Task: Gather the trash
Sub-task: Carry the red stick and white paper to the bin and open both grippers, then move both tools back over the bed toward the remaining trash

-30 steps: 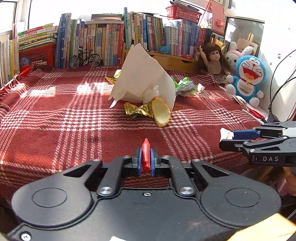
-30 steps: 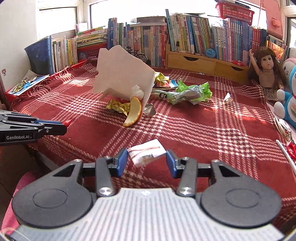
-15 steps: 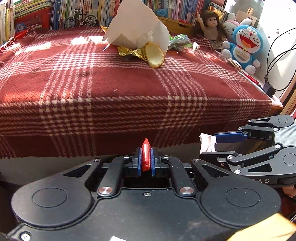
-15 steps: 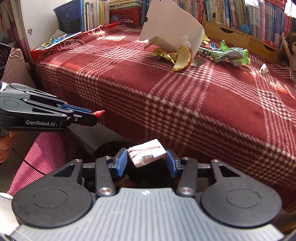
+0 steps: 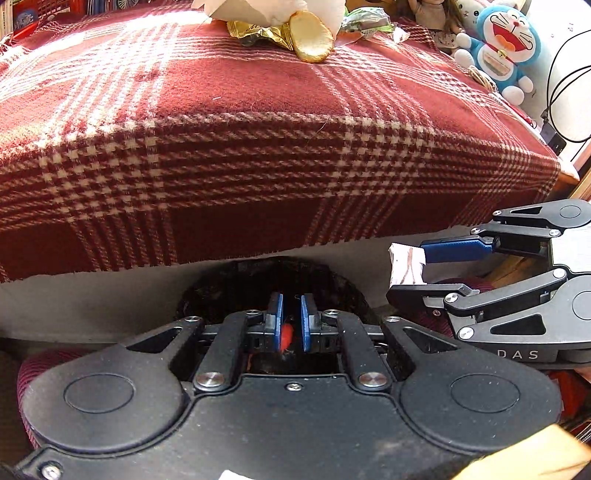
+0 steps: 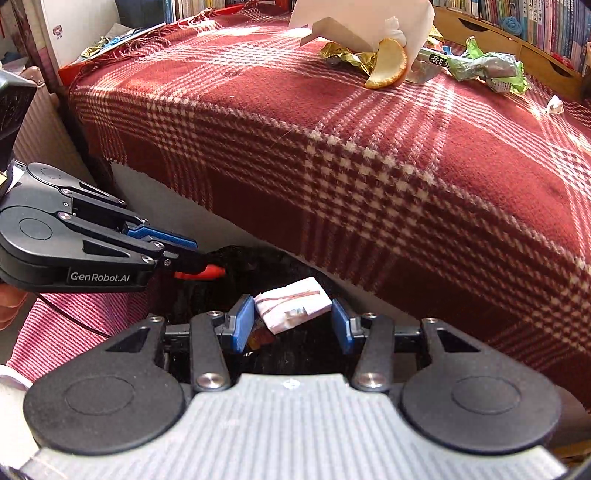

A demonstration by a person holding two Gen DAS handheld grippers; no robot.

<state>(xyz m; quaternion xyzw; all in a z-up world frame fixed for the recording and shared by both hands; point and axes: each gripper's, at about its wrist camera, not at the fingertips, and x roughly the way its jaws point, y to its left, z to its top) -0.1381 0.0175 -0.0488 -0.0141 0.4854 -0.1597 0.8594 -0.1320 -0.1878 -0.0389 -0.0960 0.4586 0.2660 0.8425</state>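
Note:
My left gripper [image 5: 290, 306] is over a black-lined trash bin [image 5: 229, 280] below the bed edge. Its jaws have parted a little and a small red piece [image 5: 285, 338] is slipping down between them. In the right wrist view the left gripper [image 6: 201, 264] shows with the red piece [image 6: 201, 273] at its tips. My right gripper [image 6: 293, 317] holds a folded white paper packet [image 6: 293, 304] over the bin [image 6: 251, 266]; it also shows in the left wrist view [image 5: 406, 264]. More trash lies on the bed: an orange peel [image 6: 388, 66], gold wrapper [image 6: 343, 55], green wrapper [image 6: 487, 70].
A red plaid blanket [image 5: 258, 110] covers the bed and hangs over its edge just above the bin. White paper [image 6: 362, 18] stands by the peel. Stuffed toys [image 5: 506, 44] and cables [image 5: 554, 110] sit at the right. A pink striped cloth [image 6: 74, 325] lies by the bin.
Both grippers moved back off the bed and down to the bin. The left jaws have parted and the red piece has dropped lower between them. The right still holds the packet.

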